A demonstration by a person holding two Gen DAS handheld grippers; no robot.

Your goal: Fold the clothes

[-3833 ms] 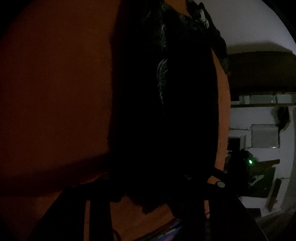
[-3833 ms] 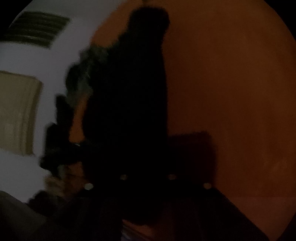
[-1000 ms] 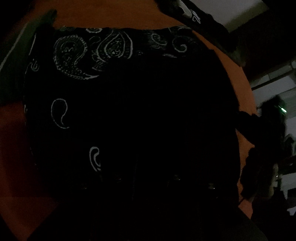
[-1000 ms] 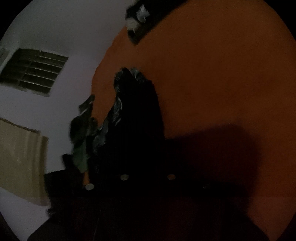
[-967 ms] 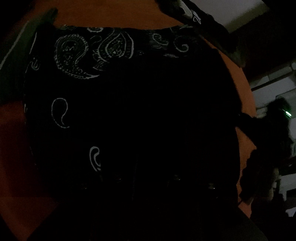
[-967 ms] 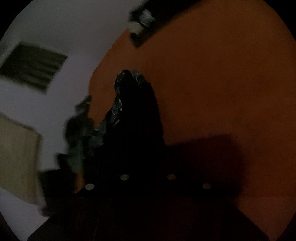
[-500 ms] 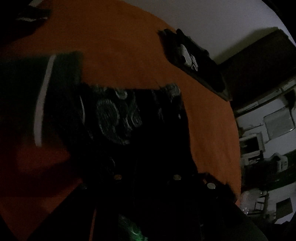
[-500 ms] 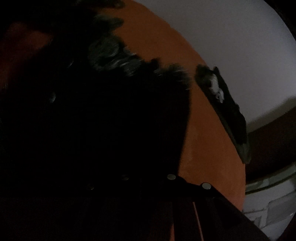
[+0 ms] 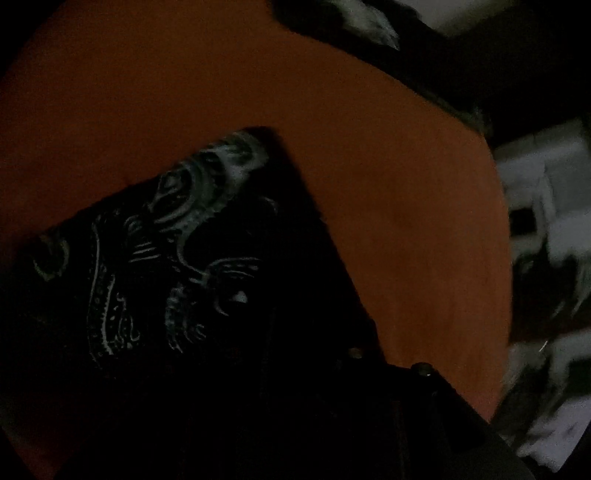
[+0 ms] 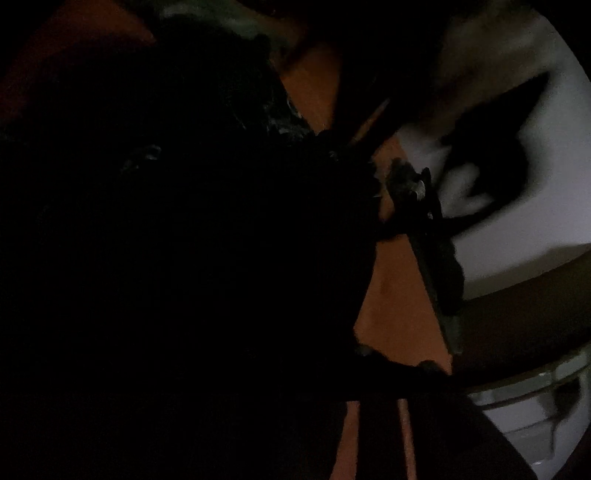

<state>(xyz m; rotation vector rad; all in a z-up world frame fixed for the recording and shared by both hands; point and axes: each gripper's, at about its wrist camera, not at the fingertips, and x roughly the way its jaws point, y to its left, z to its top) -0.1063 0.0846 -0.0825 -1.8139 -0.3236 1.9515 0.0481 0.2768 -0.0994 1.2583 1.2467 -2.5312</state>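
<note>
Dim room, very low light. Orange table surface [image 9: 332, 122] fills most of the left wrist view; its curved right edge runs down the frame against a blurred pale background of white boxy shapes [image 9: 546, 173].

Black cloth with a pale paisley print [image 9: 177, 236] lies on the orange surface in the lower left half of that view. One corner points up toward the centre — around it the orange is bare above and to the right, as far as the table edge. A straight cloth edge runs down to the right from that corner toward the left gripper [image 9: 295, 369], whose dark fingers merge with the cloth. Its jaws are closing; whether the pads press on the cloth cannot be told in this darkness.

At the far rim, top of the view, sits a dark bundle with a white patch [image 9: 369, 22], well apart from the paisley cloth.

Right wrist view: the same black cloth [image 10: 184, 240] covers the left two thirds, nearly featureless, only faint print near its upper edge. A narrow strip of orange [image 10: 399, 295] shows to its right, bordered by the dark bundle [image 10: 436, 236] on the table edge, then a white wall. The right gripper [image 10: 295, 387] has its jaws opening — the fingers are lost in black, so what lies between them cannot be told.
</note>
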